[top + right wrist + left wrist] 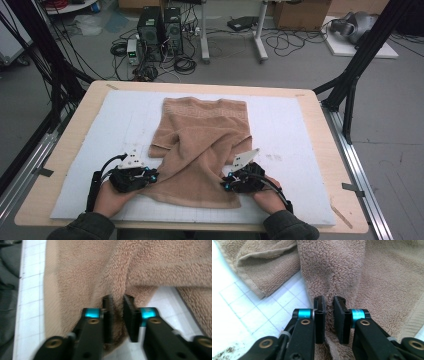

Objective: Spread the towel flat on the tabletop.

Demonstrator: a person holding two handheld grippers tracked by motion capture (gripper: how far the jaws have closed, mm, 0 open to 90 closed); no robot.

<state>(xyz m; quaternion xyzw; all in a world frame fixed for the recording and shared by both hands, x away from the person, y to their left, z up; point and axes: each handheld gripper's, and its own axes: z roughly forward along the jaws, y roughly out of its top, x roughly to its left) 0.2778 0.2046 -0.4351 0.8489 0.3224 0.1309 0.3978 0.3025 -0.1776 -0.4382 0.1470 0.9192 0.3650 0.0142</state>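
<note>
A tan towel [200, 145] lies rumpled on the white gridded mat [290, 125], its far part folded flat and its near part gathered into ridges. My left gripper [152, 175] is at the towel's near left edge. In the left gripper view its jaws [329, 302] are shut on a raised fold of towel [332, 270]. My right gripper [226, 182] is at the near right edge. In the right gripper view, which is blurred, its jaws [117, 300] pinch a ridge of towel [100, 270]. A hand holds each gripper from the table's near side.
The mat covers most of a wooden table [75, 125]. Black frame posts [350, 85] stand at the table's far corners. Computer towers [160, 32] and cables lie on the floor beyond the far edge.
</note>
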